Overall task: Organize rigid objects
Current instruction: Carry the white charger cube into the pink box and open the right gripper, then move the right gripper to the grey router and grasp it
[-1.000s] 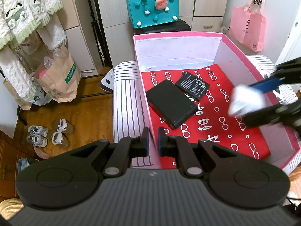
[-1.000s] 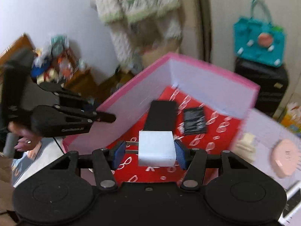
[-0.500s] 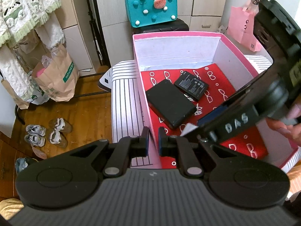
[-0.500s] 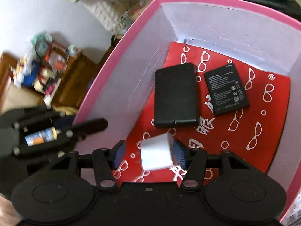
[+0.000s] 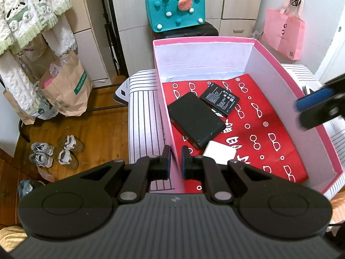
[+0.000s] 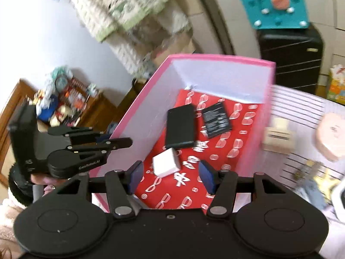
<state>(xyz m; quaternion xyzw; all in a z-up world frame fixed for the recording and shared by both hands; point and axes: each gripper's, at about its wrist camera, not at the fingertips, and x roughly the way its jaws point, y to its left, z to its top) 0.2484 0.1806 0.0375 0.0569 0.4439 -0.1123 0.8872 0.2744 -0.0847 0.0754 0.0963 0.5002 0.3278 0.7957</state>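
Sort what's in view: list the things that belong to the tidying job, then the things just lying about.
Job: pink box, white charger, black power bank, flat battery, right gripper.

Lying about: teal bag, pink tote, paper bag, shoes.

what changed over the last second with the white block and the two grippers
The right gripper carried the white charger block into the pink box, let it go and pulled back, open. The block now lies on the red liner beside the black power bank. The power bank, flat battery and left gripper, clamped on the box wall, stayed put.
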